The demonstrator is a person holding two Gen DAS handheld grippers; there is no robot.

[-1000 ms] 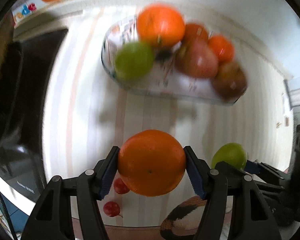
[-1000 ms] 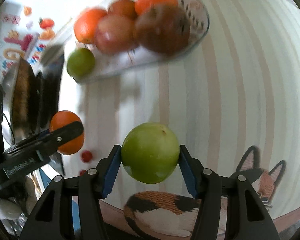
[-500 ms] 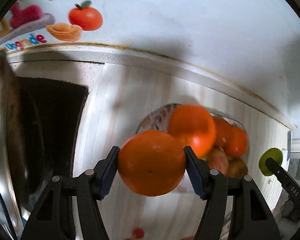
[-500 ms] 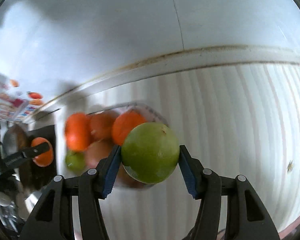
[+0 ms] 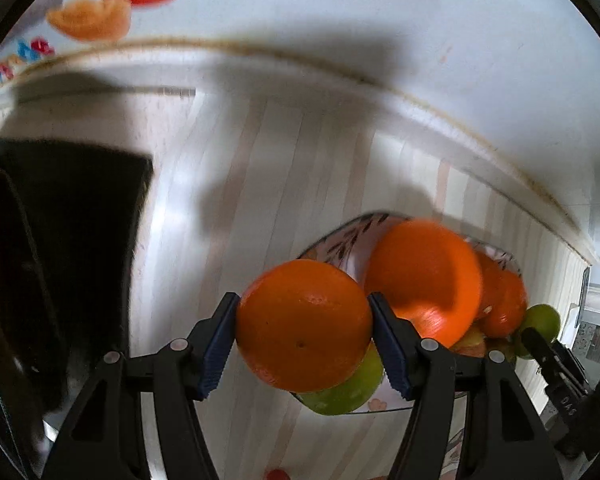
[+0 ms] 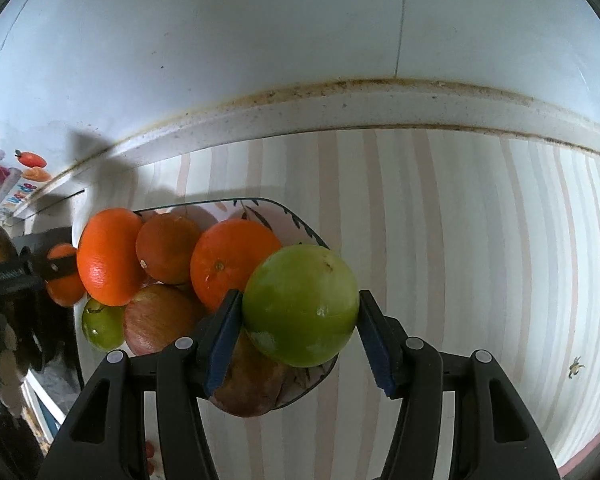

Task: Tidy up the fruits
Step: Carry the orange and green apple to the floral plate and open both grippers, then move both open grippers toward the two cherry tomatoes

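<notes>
Fruit in both my tongs: left gripper (image 5: 303,327) clamps an orange (image 5: 303,326), right gripper (image 6: 300,306) clamps a green apple (image 6: 301,305), each held just short of the heaped glass bowl (image 6: 300,227) ahead, I judge to find room.

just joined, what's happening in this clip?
A person holds a two-finger gripper in each hand. The left gripper is clamped on a round orange; the right gripper is clamped on a round green apple. Both hover at the patterned glass fruit bowl on the striped counter, which already holds oranges, red apples and a green one. Neither fruit is released yet.
</notes>
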